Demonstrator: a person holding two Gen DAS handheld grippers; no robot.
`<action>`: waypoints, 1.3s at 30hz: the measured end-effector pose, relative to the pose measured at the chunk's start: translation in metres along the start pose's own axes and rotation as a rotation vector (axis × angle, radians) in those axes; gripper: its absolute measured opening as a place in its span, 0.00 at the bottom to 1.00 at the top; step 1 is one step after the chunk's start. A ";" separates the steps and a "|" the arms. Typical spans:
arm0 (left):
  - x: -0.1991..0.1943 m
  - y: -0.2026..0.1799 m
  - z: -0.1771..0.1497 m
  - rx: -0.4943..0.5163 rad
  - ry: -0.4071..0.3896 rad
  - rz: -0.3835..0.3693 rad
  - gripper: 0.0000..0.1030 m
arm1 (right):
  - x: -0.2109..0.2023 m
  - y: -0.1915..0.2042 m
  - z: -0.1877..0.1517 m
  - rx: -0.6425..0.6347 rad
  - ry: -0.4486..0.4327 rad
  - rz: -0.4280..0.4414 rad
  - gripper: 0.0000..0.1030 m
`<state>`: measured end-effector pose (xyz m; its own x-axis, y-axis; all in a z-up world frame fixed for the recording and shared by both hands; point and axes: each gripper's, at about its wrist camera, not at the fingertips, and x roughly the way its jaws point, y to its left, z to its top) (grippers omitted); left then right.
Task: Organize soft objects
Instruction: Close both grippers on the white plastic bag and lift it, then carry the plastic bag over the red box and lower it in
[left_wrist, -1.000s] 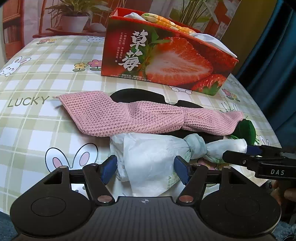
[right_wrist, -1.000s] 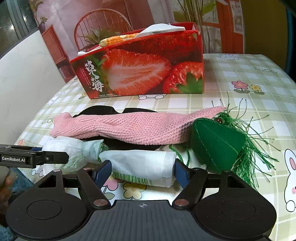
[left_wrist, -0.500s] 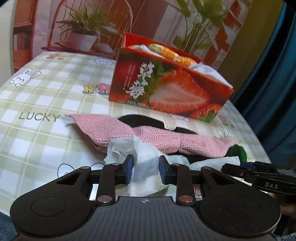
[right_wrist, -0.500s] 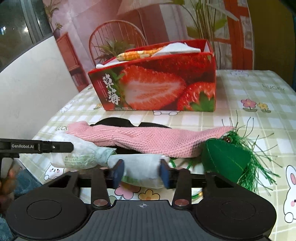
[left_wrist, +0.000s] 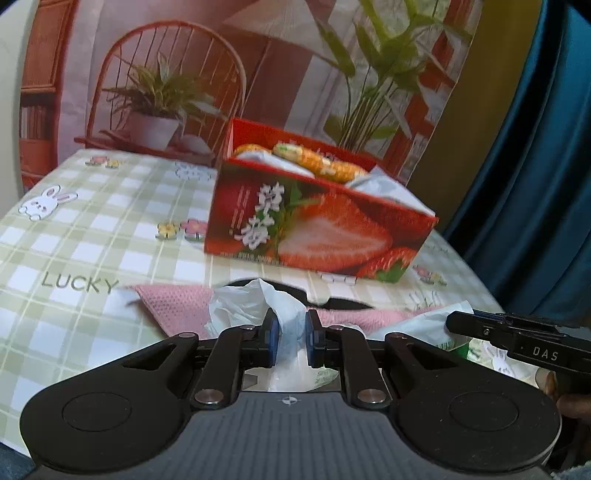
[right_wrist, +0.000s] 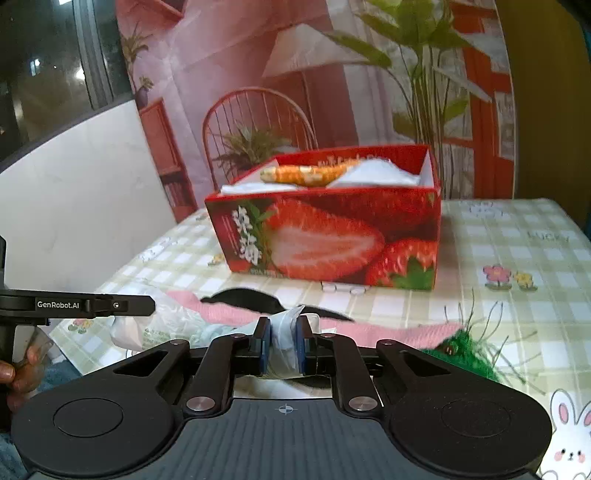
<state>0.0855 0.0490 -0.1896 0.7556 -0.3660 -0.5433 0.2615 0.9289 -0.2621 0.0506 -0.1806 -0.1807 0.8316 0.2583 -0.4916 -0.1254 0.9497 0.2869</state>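
Note:
A white knotted plastic bag (left_wrist: 255, 302) lies lifted at the table's near edge, in front of a pink knitted cloth (left_wrist: 173, 306) and a black cloth (left_wrist: 343, 303). My left gripper (left_wrist: 290, 339) is closing, its blue pads pressing on one bunched end of the bag. In the right wrist view my right gripper (right_wrist: 283, 345) is closing too, pinching the other end of the bag (right_wrist: 284, 332). The pink cloth (right_wrist: 391, 332) and the black cloth (right_wrist: 251, 299) lie just beyond. A green fringed soft toy (right_wrist: 465, 350) sits to the right.
A red strawberry-printed box (left_wrist: 317, 236) stands behind the cloths and holds an orange-and-white knitted piece (left_wrist: 317, 162) with white soft items. The green checked tablecloth (left_wrist: 92, 229) spreads left of it. A blue curtain (left_wrist: 535, 147) hangs at the right. A hand (right_wrist: 18, 373) holds the left gripper.
Both grippers have closed from wide open onto the ends of the white bag and risen, lifting it. The views have tilted up, so the box now sits lower and farther.

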 end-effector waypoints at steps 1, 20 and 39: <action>-0.002 0.000 0.003 0.000 -0.011 -0.004 0.15 | -0.002 0.000 0.002 -0.002 -0.009 -0.001 0.13; 0.011 -0.029 0.118 0.127 -0.191 -0.049 0.15 | -0.001 -0.015 0.104 -0.094 -0.204 -0.044 0.12; 0.181 -0.039 0.243 0.236 -0.140 0.128 0.15 | 0.159 -0.061 0.223 -0.172 -0.169 -0.226 0.11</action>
<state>0.3584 -0.0396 -0.0839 0.8625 -0.2488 -0.4407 0.2786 0.9604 0.0031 0.3108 -0.2367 -0.0931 0.9249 0.0186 -0.3798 -0.0054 0.9993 0.0357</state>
